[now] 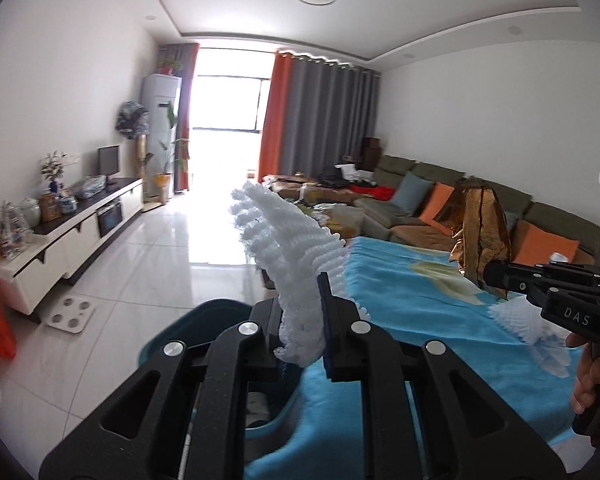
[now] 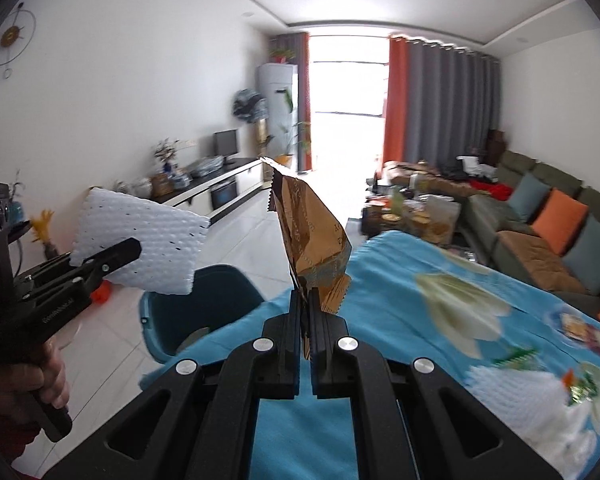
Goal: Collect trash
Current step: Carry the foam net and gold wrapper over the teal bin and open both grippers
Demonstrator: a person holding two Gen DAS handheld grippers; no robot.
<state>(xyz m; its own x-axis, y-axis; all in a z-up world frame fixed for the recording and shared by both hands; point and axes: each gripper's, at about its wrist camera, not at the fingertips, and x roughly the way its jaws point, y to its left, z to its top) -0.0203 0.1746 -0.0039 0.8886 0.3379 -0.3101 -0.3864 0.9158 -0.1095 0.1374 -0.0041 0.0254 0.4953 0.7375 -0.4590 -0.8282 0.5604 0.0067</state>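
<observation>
Foam net (image 1: pixel 296 276) beside bin rim (image 1: pixel 204 312)

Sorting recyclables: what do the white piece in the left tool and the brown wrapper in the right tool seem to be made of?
White piece: looks like soft foam netting, matte, with a ribbed, perforated mesh surface.

Brown wrapper: probably metallised plastic film, glossy bronze, with sharp creases and a zigzag-cut edge.

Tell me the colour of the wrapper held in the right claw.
The wrapper is shiny brown-gold with faint printed lettering; the right wrist view shows it best.
</observation>
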